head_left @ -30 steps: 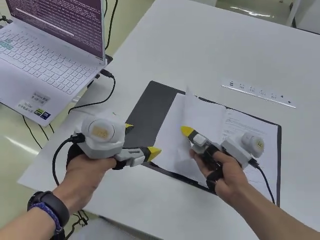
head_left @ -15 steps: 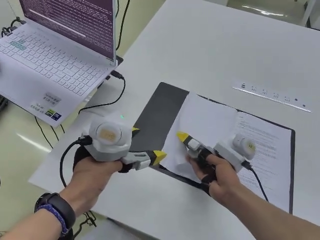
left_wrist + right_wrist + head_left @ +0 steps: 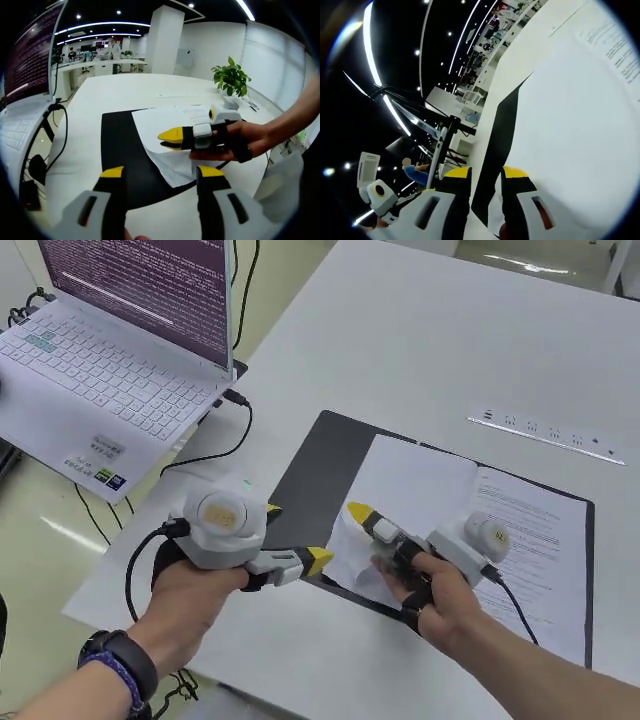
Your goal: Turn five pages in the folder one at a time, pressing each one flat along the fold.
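A black folder (image 3: 315,455) lies open on the white table, with a printed page (image 3: 530,540) on its right half. My right gripper (image 3: 358,512) is shut on the lower edge of a blank white page (image 3: 410,480), which curves down over the left cover. In the right gripper view the page (image 3: 580,125) runs out from between the close-set yellow jaws of the right gripper (image 3: 486,174). My left gripper (image 3: 294,533) hovers open over the folder's near left corner, with nothing between its jaws. In the left gripper view the left gripper (image 3: 161,172) faces the right gripper (image 3: 167,139) across the black cover (image 3: 120,145).
An open laptop (image 3: 110,360) sits at the far left, and its cable (image 3: 215,455) runs toward the folder. A white power strip (image 3: 550,432) lies beyond the folder. The near table edge (image 3: 260,660) is just under the hands. A potted plant (image 3: 231,75) stands far off.
The page has swung from standing upright down to the left over the black cover, carried by the right gripper. The left gripper has stayed near the folder's corner. The head camera has shifted.
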### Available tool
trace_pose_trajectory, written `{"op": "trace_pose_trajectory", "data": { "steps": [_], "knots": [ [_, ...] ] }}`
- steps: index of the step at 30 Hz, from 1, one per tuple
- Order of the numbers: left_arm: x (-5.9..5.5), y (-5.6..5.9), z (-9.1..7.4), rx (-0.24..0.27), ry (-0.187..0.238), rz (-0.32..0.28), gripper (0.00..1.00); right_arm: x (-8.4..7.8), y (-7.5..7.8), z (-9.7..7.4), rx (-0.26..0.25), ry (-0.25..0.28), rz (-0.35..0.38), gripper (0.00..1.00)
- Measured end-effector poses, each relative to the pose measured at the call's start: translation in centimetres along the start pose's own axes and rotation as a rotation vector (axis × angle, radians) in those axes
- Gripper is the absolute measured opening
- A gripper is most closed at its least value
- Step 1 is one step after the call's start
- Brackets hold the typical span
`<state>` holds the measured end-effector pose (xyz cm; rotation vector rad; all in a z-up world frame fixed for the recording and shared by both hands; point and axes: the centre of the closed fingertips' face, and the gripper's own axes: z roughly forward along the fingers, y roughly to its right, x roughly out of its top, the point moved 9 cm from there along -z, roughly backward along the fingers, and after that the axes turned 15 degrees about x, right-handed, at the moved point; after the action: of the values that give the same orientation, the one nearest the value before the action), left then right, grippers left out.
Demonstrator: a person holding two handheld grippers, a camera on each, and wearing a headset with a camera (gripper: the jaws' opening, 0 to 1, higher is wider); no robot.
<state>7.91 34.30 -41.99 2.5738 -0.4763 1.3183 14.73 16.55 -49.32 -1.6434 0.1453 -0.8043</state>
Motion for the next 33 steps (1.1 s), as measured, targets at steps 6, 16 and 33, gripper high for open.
{"op": "trace_pose_trajectory", "data": {
  "steps": [6,16,33],
  "knots": [
    [0.8,0.2,1.0,-0.02,0.017,-0.01,0.48,1.1,-0.7,-1.2,0.034,0.018,-0.033,0.24],
    [1.5,1.5,3.0,-0.087,0.023,-0.003,0.22,2.2,-1.5,-4.2,0.026,0.008,-0.107,0.24],
    [-1.0,3.8,6.0,-0.123,-0.095,0.077,0.02,3.3,-1.2,-11.0,-0.042,0.042,-0.167,0.21]
  ]
}}
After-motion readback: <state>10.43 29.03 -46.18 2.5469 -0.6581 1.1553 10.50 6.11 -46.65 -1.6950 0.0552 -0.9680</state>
